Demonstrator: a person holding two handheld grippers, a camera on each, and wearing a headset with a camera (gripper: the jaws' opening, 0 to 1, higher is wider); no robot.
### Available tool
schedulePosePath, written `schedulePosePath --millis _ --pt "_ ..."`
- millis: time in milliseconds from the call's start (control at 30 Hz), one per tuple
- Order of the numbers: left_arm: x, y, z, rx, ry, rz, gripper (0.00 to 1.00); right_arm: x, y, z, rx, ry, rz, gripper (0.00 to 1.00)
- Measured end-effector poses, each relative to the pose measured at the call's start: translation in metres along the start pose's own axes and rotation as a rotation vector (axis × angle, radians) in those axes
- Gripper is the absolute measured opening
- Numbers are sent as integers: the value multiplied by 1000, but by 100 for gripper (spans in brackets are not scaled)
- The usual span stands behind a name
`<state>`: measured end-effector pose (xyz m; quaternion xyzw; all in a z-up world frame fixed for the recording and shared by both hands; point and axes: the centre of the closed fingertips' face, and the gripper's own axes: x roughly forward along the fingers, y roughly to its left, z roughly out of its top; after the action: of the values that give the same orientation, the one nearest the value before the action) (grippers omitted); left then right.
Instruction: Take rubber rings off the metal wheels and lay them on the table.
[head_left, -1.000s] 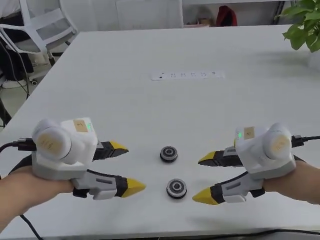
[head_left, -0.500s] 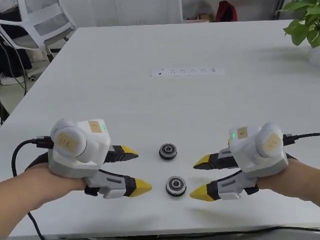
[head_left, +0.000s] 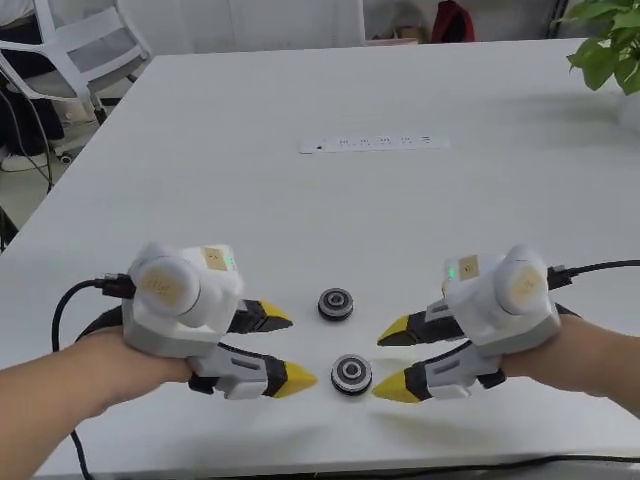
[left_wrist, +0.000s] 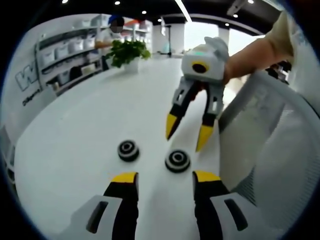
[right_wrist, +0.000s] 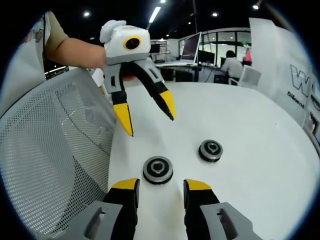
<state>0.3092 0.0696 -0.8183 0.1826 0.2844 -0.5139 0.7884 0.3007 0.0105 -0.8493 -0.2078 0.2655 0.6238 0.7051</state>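
Observation:
Two small metal wheels with black rubber rings lie flat on the white table (head_left: 300, 220). The far wheel (head_left: 336, 304) (left_wrist: 128, 150) (right_wrist: 210, 150) lies a little behind the near wheel (head_left: 351, 374) (left_wrist: 177, 160) (right_wrist: 158, 170). My left gripper (head_left: 286, 347) (left_wrist: 165, 177) (right_wrist: 148, 120) is open and points right, its tips just left of the near wheel. Facing it, my right gripper (head_left: 384, 361) (right_wrist: 161, 185) (left_wrist: 187, 136) is open too, with its tips just right of the same wheel. Neither gripper touches a wheel or holds anything.
A white power strip (head_left: 375, 144) lies farther back at mid table. A green plant (head_left: 605, 50) stands at the back right and an office chair (head_left: 75, 40) at the back left. The table's front edge runs just below the grippers.
Both grippers have moved inward toward the near wheel, narrowing the gap between them. The wheels have not moved.

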Motion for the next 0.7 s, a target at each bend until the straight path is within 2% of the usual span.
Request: schedulePosePath --millis 300,700 --pt "9 -2 4 24 3 -10 39 5 1 -1 11 3 12 31" --pt "23 -13 5 44 16 -45 33 8 4 -3 21 5 18 27"
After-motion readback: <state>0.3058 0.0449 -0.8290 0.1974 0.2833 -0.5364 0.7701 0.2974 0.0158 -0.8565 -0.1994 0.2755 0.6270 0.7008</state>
